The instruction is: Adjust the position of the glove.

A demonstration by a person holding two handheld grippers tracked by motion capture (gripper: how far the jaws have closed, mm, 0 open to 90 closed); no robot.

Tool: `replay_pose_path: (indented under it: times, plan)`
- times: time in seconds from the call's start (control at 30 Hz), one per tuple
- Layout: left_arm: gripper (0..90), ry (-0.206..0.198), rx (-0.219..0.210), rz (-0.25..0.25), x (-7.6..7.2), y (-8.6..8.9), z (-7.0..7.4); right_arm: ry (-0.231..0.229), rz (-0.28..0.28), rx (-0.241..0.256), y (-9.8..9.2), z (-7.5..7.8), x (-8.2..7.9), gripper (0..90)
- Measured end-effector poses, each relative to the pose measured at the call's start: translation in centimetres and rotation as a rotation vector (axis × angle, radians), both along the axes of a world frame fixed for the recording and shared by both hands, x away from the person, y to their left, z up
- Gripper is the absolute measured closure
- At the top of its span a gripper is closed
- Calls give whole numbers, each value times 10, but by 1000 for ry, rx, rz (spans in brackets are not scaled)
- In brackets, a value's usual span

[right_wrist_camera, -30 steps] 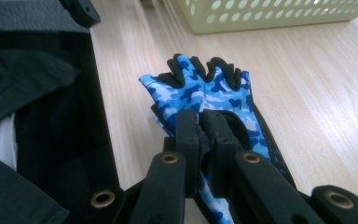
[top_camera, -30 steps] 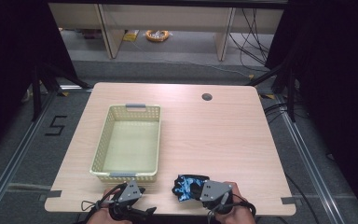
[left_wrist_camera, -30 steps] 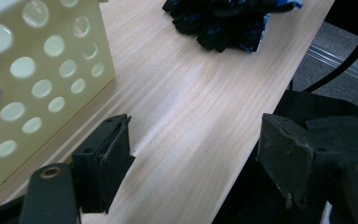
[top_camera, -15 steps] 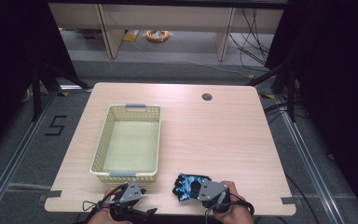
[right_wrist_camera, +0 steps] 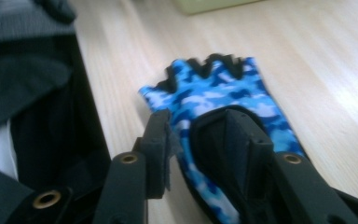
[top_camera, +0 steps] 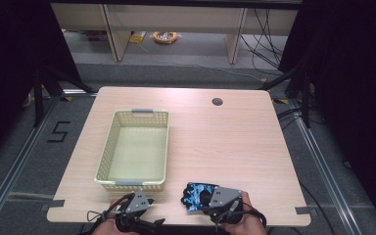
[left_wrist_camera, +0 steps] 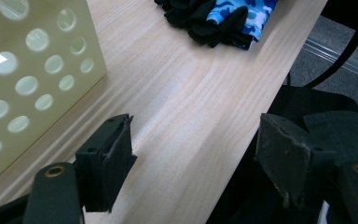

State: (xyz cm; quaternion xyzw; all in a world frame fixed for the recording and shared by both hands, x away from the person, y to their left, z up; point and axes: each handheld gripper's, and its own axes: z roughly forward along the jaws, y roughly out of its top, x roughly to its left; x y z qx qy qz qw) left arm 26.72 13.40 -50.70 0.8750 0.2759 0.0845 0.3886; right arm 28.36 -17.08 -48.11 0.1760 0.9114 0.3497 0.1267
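Note:
A blue camouflage fingerless glove (top_camera: 194,192) with black trim lies near the table's front edge, right of the basket. My right gripper (top_camera: 206,197) is on it; in the right gripper view its jaws (right_wrist_camera: 191,126) are closed down on the glove's (right_wrist_camera: 214,93) cuff end, fabric pinched between them. My left gripper (top_camera: 148,219) sits at the front edge just below the basket, jaws wide apart (left_wrist_camera: 196,140) with only bare wood between them. The glove (left_wrist_camera: 233,16) lies farther off ahead of it.
A pale yellow perforated basket (top_camera: 108,147) stands empty on the left half of the wooden table (top_camera: 225,142), its wall (left_wrist_camera: 28,70) close to my left gripper. A round cable hole (top_camera: 217,102) is at the back right. The table edge drops off just behind both hands.

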Motion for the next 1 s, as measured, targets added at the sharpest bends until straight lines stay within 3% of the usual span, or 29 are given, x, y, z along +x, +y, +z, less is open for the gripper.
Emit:
replay_pose_path:
  times: [0.03, 0.07, 0.1, 0.13, 0.17, 0.2, 0.23, 0.27, 0.33, 0.37, 0.43, 0.47, 0.57, 0.63, 0.67, 0.7, 0.73, 0.77, 0.8, 0.87, 1.0]
  plan:
    - [264, 8, -2, 4, -1, 0, 0, 22, -34, 29, -4, 3, 0, 595]
    - [265, 18, -14, 12, -2, -2, -1, 45, -120, 104, -13, 8, 2, 541]
    - [266, 18, -14, 12, -2, -2, -1, 45, -120, 104, -13, 8, 2, 541]
    - [269, 6, 0, -1, 0, -1, 0, 92, -247, 171, -24, 11, 4, 529]
    - [269, 15, -8, 11, -1, -2, -1, 92, -247, 171, -24, 11, 4, 529]
    - [274, 9, -12, 18, -1, -3, -1, 105, -355, 202, -36, 11, 5, 521]
    - [276, 9, -12, 18, -1, -3, -1, 105, -355, 202, -36, 11, 5, 521]
    - [276, 4, -10, 17, -1, -3, 0, 119, -393, 214, -40, 11, 5, 522]
    - [283, 0, 1, 7, 0, -2, 1, 188, -477, 268, -47, 9, 1, 521]
    - [286, -2, 1, 7, 0, -2, 1, 172, -474, 273, -53, 6, 4, 521]
    - [293, 4, -28, 5, -1, -4, 1, 219, -519, 317, -56, 2, 3, 520]
    - [297, -2, -40, -4, -1, -5, 1, 214, -534, 301, -60, 1, 4, 518]
    - [303, -21, -16, -26, 1, -5, 3, 220, -550, 305, -61, -3, 5, 515]
    - [305, -9, -21, -15, 2, -7, 3, 239, -556, 319, -63, -4, 6, 515]
    - [307, -29, -4, -31, 4, -7, 3, 262, -565, 325, -64, -5, 6, 515]
    - [315, -7, -25, -15, 3, -10, 2, 293, -587, 331, -64, -6, 6, 516]
    - [320, -12, -36, -1, 3, -12, 1, 284, -577, 348, -67, -10, 9, 516]
    - [320, -16, -16, -18, 5, -11, 2, 284, -577, 348, -67, -10, 9, 516]
    - [324, -15, -34, -13, 5, -15, 1, 299, -593, 346, -69, -11, 10, 516]
    - [325, -18, -10, -30, 6, -19, 2, 313, -590, 370, -69, -14, 12, 515]
    - [334, -34, -3, -64, 9, -35, 2, 328, -591, 367, -67, -16, 14, 516]
